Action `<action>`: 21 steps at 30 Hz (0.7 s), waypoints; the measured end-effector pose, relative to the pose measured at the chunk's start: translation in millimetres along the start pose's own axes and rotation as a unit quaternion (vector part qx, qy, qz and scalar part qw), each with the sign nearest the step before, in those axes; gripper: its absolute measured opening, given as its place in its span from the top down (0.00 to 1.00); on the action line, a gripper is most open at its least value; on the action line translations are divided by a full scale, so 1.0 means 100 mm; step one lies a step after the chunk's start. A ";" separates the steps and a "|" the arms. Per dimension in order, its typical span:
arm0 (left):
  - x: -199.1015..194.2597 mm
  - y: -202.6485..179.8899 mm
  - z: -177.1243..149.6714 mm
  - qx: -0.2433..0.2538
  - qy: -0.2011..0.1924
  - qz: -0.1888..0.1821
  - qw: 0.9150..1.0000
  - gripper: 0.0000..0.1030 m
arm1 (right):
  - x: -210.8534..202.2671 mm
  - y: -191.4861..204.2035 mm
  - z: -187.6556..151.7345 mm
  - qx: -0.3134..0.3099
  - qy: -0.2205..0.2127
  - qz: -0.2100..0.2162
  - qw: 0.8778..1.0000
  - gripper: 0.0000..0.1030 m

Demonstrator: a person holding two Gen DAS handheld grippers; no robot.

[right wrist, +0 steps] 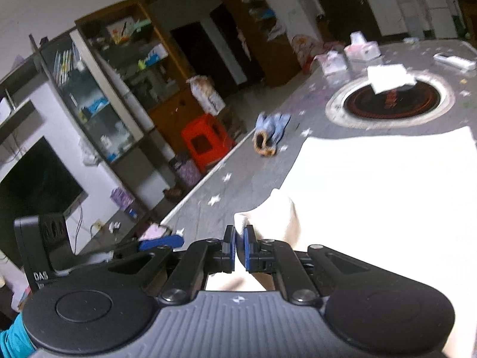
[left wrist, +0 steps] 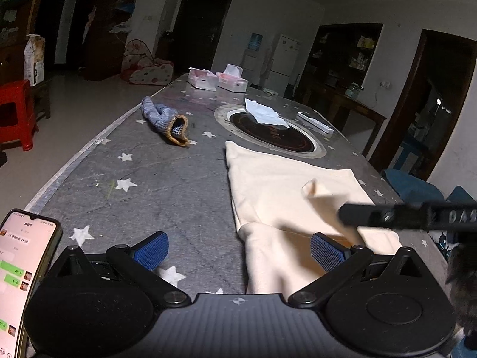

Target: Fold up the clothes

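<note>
A cream garment (left wrist: pixel 286 191) lies flat on the grey star-patterned table (left wrist: pixel 167 185), with a sleeve hanging toward the near edge. My left gripper (left wrist: pixel 238 252) is open, low over the table, its right pad beside the sleeve. My right gripper (right wrist: pixel 239 246) is shut on a cream fold of the garment (right wrist: pixel 372 197) and lifts it; that gripper also shows in the left wrist view (left wrist: pixel 348 216), holding a raised corner of cloth.
A blue knitted glove (left wrist: pixel 167 120) lies on the far left of the table. A round inset burner (left wrist: pixel 271 131) with white paper on it sits beyond the garment. Tissue boxes (left wrist: pixel 217 79) stand at the far end. A phone (left wrist: pixel 21 271) is at my left.
</note>
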State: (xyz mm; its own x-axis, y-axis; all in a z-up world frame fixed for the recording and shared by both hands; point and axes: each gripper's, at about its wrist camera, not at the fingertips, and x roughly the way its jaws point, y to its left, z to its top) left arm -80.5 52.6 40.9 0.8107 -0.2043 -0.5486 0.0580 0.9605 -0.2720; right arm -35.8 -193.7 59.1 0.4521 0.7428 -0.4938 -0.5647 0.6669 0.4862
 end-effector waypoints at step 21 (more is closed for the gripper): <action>0.03 -0.17 0.06 0.010 -0.005 -0.029 1.000 0.00 | -0.47 -0.29 -0.06 -0.020 0.021 -0.069 0.997 0.80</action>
State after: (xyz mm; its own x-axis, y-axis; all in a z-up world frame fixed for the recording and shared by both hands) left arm -75.4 36.8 48.4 0.8113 -0.2584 -0.5244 0.1170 0.9506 -0.2874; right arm -44.8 -248.4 63.9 0.4985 0.6410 -0.5836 -0.5268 0.7587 0.3834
